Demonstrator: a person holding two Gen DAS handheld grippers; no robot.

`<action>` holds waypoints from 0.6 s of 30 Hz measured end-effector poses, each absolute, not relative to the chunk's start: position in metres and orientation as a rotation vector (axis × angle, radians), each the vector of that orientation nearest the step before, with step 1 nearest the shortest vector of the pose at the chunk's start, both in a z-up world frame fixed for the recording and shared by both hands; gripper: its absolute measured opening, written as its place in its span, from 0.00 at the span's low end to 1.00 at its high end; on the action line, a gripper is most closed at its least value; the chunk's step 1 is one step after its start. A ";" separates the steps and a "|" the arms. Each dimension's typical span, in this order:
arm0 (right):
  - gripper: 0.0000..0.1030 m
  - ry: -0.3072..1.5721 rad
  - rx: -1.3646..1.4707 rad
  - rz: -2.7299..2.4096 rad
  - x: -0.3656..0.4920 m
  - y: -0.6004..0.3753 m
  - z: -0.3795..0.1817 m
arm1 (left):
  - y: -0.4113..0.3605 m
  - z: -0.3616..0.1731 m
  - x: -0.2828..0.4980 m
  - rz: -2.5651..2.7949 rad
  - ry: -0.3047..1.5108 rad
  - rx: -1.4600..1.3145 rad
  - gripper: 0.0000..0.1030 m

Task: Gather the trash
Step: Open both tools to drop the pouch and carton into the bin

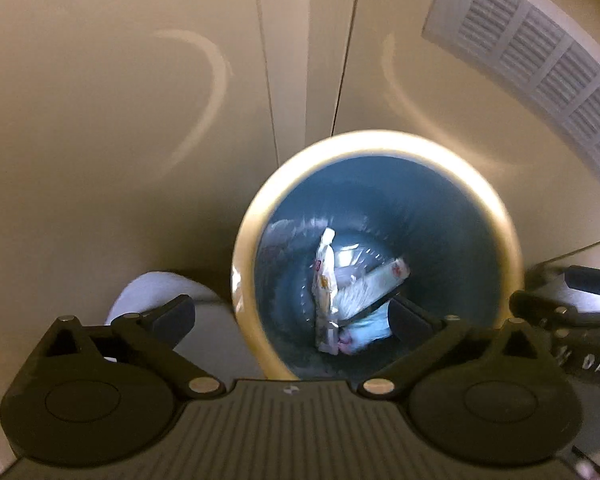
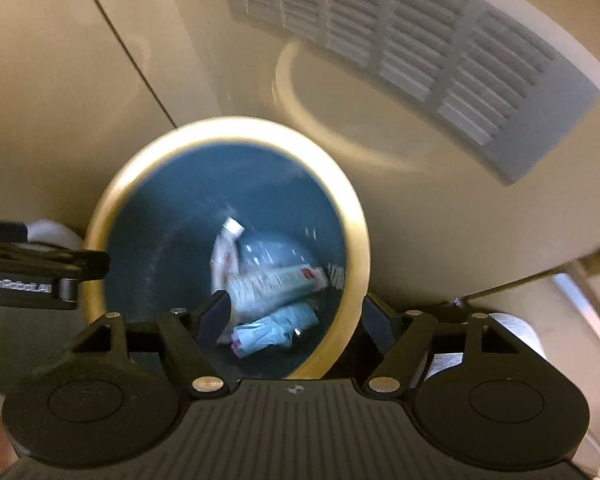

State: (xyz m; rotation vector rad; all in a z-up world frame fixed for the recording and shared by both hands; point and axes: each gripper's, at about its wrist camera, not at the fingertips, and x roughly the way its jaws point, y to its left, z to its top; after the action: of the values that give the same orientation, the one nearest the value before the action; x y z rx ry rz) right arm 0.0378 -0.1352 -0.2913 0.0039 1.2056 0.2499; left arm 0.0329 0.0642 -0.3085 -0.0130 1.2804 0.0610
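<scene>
I look straight down into a round bin with a yellow rim [image 1: 256, 208] [image 2: 356, 216] and a blue inside. On its bottom lie a white wrapper [image 1: 324, 280], a long white packet [image 1: 376, 284] [image 2: 284, 280], a crumpled light blue piece [image 1: 370, 328] [image 2: 276, 326] and a clear bottle [image 2: 268, 252] with a white cap. My left gripper [image 1: 294, 316] hangs above the bin's near left edge, open and with nothing in it. My right gripper [image 2: 298, 314] hangs above the bin's near right edge, also open and holding nothing.
The bin stands on a beige tiled floor [image 1: 100, 120]. A white slatted vent [image 1: 540, 60] [image 2: 420, 40] lies beyond it to the right. A white roll-like object [image 1: 148, 292] sits left of the bin, another [image 2: 516, 328] to its right.
</scene>
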 end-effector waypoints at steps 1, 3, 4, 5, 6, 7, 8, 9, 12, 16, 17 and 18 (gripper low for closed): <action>0.78 1.189 0.023 0.255 0.033 -0.138 -0.281 | 0.069 -0.300 0.026 0.065 1.268 -0.026 1.00; 0.80 1.154 0.054 0.278 0.021 -0.142 -0.262 | 0.077 -0.281 0.009 0.077 1.232 -0.048 1.00; 0.82 1.132 0.060 0.292 0.014 -0.143 -0.252 | 0.080 -0.273 0.002 0.086 1.216 -0.051 1.00; 0.85 1.112 0.058 0.306 0.005 -0.144 -0.244 | 0.083 -0.265 -0.006 0.093 1.196 -0.053 1.00; 0.86 1.091 0.052 0.321 -0.002 -0.143 -0.236 | 0.082 -0.259 -0.011 0.099 1.180 -0.053 1.00; 0.86 1.072 0.048 0.336 -0.009 -0.142 -0.229 | 0.082 -0.253 -0.017 0.107 1.169 -0.052 1.00; 0.87 1.057 0.047 0.354 -0.016 -0.140 -0.222 | 0.082 -0.248 -0.021 0.111 1.160 -0.051 1.00; 0.88 1.046 0.045 0.373 -0.020 -0.139 -0.216 | 0.085 -0.243 -0.026 0.112 1.152 -0.050 1.00; 0.91 1.022 0.028 0.422 -0.031 -0.137 -0.206 | 0.076 -0.233 -0.036 0.097 1.128 -0.034 1.00; 0.93 1.002 0.006 0.432 -0.041 -0.135 -0.204 | 0.069 -0.219 -0.049 0.074 1.084 0.020 1.00; 0.93 1.003 0.009 0.434 -0.043 -0.135 -0.203 | 0.067 -0.216 -0.052 0.070 1.071 0.032 1.00; 0.93 1.006 0.011 0.434 -0.043 -0.136 -0.203 | 0.066 -0.212 -0.054 0.066 1.062 0.037 1.00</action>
State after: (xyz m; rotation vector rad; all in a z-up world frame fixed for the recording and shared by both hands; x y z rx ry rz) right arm -0.0432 -0.1356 -0.2031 0.0110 1.0059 0.4338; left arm -0.0536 0.0659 -0.2123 0.0372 1.0618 0.0664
